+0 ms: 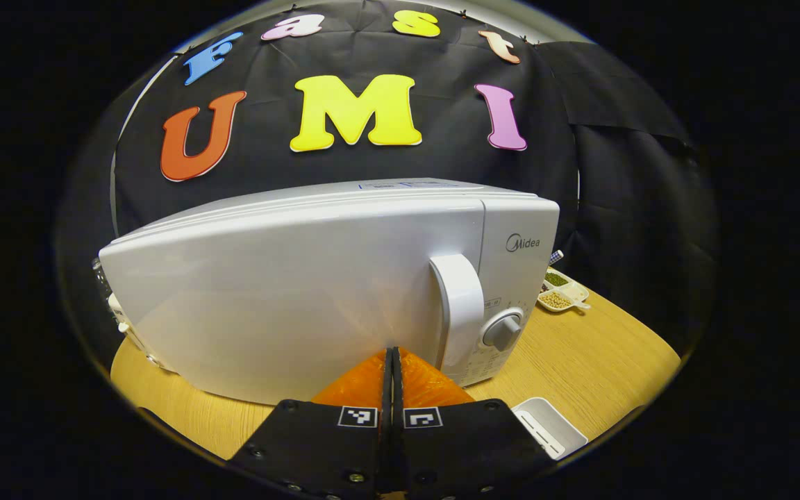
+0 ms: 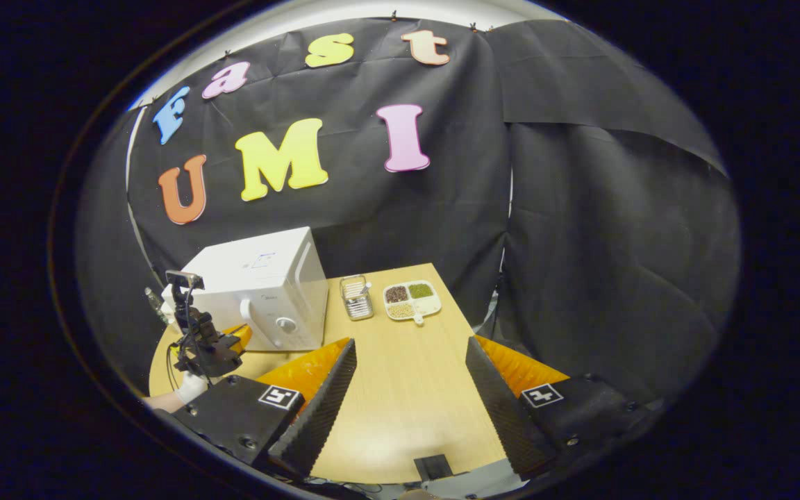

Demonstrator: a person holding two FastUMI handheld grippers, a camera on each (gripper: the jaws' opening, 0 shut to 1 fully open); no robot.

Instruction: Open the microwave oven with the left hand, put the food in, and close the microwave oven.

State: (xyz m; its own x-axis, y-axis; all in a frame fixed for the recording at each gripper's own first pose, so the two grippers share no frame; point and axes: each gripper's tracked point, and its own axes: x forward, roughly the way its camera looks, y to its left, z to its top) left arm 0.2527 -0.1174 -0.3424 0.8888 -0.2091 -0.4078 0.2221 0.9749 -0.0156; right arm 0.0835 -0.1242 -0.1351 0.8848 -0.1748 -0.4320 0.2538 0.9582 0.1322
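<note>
Microwave oven [image 1: 317,278] — white, door closed, on wooden table [image 1: 580,361]; its handle [image 1: 461,305] lies just right of and beyond left gripper [image 1: 392,361], jaws pressed together, empty. Right gripper [image 2: 410,368] — jaws spread wide, empty, over bare tabletop; divided food tray [image 2: 410,300] well ahead.

The white, boxy microwave oven [image 1: 317,292] with a glossy plastic front stands upright on the light wooden table, door shut flush. In the left gripper view it sits at the centre, its curved white handle [image 1: 461,309] at about 4 o'clock on the door and a grey dial [image 1: 503,330] just beside it. In the right gripper view the oven [image 2: 261,285] stands toward 9 o'clock. A white divided food tray [image 2: 410,301] holding dark, green and tan grains lies flat at the oven's 3 o'clock, apart from it.
</note>
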